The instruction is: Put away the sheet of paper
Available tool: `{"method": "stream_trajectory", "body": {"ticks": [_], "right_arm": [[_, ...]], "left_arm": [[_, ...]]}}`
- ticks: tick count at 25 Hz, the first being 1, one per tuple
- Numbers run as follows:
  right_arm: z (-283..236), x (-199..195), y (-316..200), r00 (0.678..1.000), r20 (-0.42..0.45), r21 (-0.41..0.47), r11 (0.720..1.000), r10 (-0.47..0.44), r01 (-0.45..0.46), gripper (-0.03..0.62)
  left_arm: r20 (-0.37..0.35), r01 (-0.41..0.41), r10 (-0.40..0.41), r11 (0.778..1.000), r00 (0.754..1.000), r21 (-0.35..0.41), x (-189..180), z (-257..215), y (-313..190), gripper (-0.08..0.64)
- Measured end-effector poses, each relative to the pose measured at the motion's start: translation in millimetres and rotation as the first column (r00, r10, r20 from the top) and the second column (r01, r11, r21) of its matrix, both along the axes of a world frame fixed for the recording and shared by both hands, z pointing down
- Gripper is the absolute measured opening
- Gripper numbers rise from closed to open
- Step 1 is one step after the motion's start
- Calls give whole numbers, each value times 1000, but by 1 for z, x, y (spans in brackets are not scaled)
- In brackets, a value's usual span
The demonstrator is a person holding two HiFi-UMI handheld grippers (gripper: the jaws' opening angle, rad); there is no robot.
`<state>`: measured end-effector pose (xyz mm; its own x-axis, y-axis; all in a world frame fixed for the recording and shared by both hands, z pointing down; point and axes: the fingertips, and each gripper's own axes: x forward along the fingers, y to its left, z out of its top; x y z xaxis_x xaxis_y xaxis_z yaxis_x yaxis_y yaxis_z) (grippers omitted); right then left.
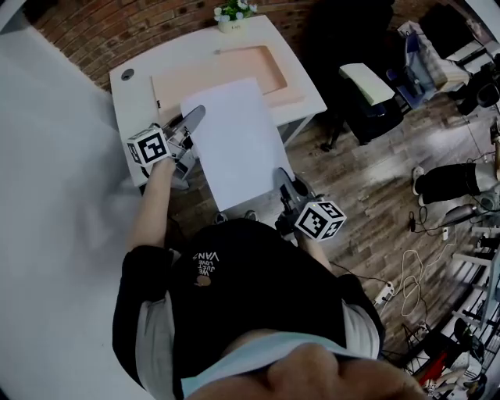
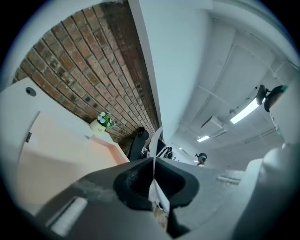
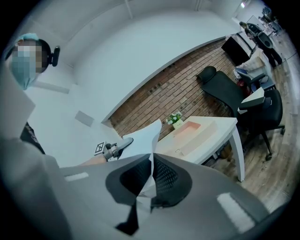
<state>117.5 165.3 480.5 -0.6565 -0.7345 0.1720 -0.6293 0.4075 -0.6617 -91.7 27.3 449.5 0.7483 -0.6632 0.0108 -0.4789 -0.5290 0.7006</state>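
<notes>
A white sheet of paper (image 1: 234, 141) is held flat in the air over the near edge of the white desk (image 1: 301, 82). My left gripper (image 1: 195, 117) is shut on the sheet's left edge. At the sheet's near right corner my right gripper (image 1: 282, 180) is shut on it. In the left gripper view the paper (image 2: 154, 185) stands edge-on, pinched between the closed jaws. The right gripper view shows the sheet (image 3: 149, 136) rising from between its closed jaws, with the left gripper (image 3: 117, 146) beyond it.
A shallow peach tray (image 1: 273, 66) lies on the desk under the far end of the sheet. A small pot of flowers (image 1: 232, 16) stands at the desk's back edge. A black office chair (image 1: 367, 86) sits right of the desk. Cables lie on the wooden floor (image 1: 406, 273).
</notes>
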Motion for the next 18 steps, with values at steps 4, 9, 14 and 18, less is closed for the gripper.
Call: {"method": "stream_trajectory", "body": {"ticks": [4,9,14,18], "right_arm": [[-1,7,-6,1000,21,10,1000,-11,10,-8],[1,16,-14,999,-1,9,999,-34,34,-8],[9,23,-23,997,-30,1,997,-72,72,-8],[14,27,-30,994,-39,3,995,-103,104,-8]], "left_arm": [[6,19,-19,1000,1000,0,3,3,-6,-1],[-1,36,-36,999,999,2,13,0,-9,-2],[1,72,-72,997,997,7,18,3,-10,-2],[-2,110,-110,994,994,20,17,5,-9,0]]}}
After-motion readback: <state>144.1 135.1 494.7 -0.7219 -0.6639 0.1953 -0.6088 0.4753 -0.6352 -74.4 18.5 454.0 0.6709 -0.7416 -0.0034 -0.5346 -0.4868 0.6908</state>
